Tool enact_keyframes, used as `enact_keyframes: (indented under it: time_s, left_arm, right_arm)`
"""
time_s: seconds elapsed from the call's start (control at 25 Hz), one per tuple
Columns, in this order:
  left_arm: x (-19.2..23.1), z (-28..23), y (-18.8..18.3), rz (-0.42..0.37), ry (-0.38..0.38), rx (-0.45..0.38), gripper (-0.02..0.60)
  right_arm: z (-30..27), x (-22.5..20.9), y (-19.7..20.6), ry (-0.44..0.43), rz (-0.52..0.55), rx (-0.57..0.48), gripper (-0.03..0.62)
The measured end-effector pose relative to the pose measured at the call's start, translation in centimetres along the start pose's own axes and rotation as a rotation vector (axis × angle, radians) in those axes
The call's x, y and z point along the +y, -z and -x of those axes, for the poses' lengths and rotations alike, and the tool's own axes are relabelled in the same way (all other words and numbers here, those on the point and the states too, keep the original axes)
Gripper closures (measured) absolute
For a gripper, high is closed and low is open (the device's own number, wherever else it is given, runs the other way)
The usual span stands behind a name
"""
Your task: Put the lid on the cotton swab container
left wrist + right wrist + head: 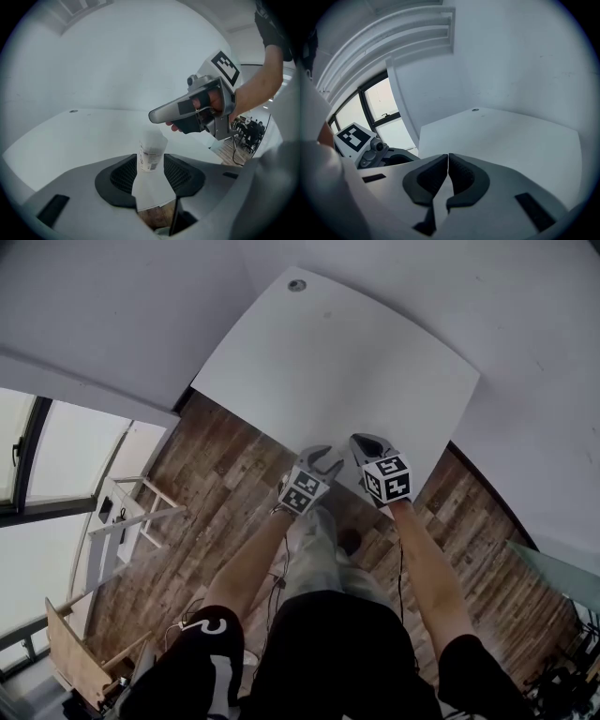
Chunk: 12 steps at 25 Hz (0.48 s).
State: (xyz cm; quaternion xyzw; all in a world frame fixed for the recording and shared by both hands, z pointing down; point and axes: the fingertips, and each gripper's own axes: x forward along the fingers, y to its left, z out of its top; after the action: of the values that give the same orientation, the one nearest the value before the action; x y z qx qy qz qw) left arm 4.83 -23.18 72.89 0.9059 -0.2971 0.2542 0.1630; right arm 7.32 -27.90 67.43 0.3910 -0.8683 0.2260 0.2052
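In the left gripper view a small translucent white cotton swab container [151,149] with a printed label stands upright between the dark pads of my left gripper [151,164], which is shut on it above the near edge of the white table [70,136]. No separate lid shows in any view. My right gripper [448,157] is shut with nothing between its pads. It hovers just to the right of the left gripper [323,457] in the head view, where the right gripper [364,442] also reaches over the table's near edge. The container cannot be made out in the head view.
The white table [328,362] has a small round grommet [297,285] at its far side. Wooden floor [216,484] lies below it. A white wooden frame [131,512] and windows are at the left. The person's legs are beneath the grippers.
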Motion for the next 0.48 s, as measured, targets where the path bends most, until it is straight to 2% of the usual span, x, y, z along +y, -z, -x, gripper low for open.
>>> enact_keyframes:
  time_s: [0.2, 0.32, 0.48]
  left_arm:
    - [-0.6, 2.0, -1.7, 0.01, -0.039, -0.036, 0.393]
    - [-0.9, 3.5, -3.1, 0.04, -0.077, -0.079, 0.394]
    - [-1.8, 6.1, -5.8, 0.082, -0.134, -0.162, 0.414]
  right_arm:
    - [2.5, -0.1, -1.1, 0.033, -0.022, -0.041, 0.574]
    - [4.5, -0.3, -1.9, 0.052, -0.054, -0.076, 0.574]
    - [7.3, -0.1, -2.4, 0.073, -0.036, -0.104, 0.576]
